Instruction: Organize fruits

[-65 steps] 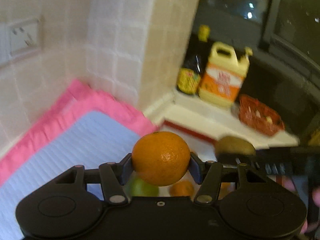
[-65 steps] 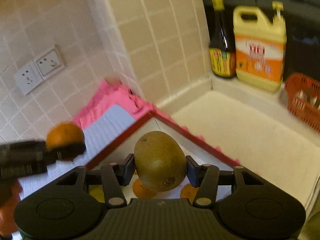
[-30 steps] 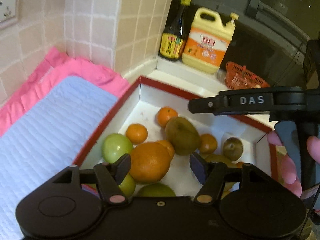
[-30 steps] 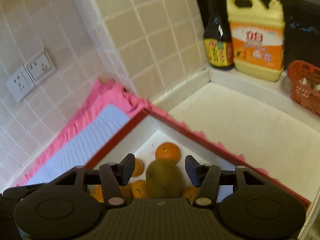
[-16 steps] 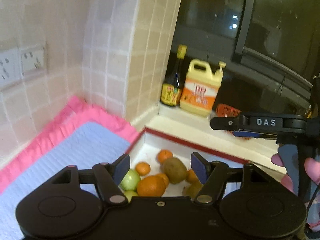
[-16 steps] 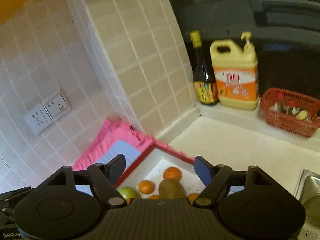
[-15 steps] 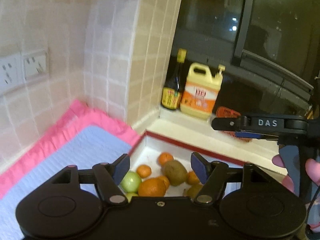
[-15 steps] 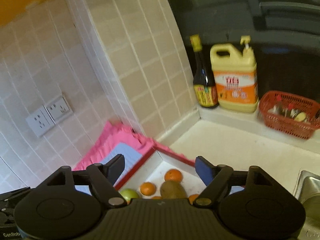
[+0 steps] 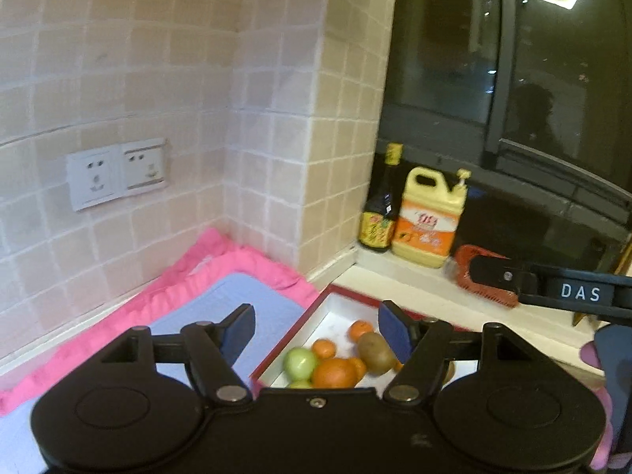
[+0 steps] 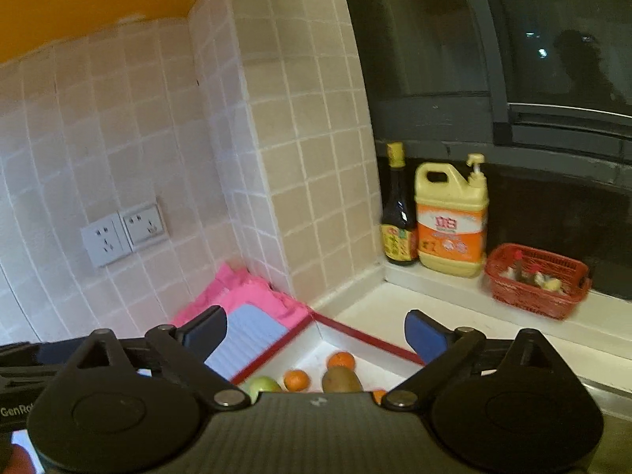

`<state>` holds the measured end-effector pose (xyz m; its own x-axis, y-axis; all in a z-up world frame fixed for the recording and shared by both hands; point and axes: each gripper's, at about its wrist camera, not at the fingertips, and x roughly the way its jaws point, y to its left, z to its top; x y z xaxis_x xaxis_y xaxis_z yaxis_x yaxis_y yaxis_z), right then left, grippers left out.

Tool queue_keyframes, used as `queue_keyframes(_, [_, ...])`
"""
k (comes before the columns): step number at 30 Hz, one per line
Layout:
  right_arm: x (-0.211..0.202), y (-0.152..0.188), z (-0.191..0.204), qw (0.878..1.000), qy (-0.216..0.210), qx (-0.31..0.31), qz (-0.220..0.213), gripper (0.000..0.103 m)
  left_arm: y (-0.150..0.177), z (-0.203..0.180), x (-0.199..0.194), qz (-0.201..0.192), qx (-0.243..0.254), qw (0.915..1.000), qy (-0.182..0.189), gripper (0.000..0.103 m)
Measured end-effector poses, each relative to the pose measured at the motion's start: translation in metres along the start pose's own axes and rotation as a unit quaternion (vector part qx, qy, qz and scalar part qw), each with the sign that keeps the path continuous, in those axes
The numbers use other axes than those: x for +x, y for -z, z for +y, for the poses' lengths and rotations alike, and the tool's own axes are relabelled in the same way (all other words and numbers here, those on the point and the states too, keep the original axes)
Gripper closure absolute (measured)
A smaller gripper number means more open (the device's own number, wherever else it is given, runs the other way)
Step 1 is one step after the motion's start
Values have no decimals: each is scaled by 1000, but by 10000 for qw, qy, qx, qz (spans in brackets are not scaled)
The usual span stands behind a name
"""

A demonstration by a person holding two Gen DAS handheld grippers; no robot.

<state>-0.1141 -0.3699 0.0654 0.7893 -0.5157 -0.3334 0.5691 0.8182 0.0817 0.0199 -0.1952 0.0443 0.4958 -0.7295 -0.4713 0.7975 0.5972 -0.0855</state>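
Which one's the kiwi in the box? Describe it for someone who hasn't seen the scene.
Find the red-rimmed white box in the tiled counter corner, beside the pink mat. Among the fruit inside, the kiwi lies right of the big orange. It is the only brown, egg-shaped one; its neighbours are round and orange or green.

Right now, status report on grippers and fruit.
Left gripper and right gripper empty, jaws opening. Orange and kiwi in red-rimmed box. Nothing obstructing.

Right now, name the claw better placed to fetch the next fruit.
Neither, clearly. The left claw and right claw are both opening, empty, above the red-rimmed box. No loose fruit shows in either view.
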Motion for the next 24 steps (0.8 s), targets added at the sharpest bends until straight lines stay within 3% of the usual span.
queue_keyframes(11, [17,40,6,9947,574,3,857,4,26,10,2,443,-177,9985,-267,21])
queue_keyframes(18, [34,65,15,9893,523,-136,1352,4,50,19,19,1003,-379,9933,-428,21])
queue_keyframes(24, [39,67,23,9882,508,-298,1412,4,50,22,18,1034,-366,9927,-507,21])
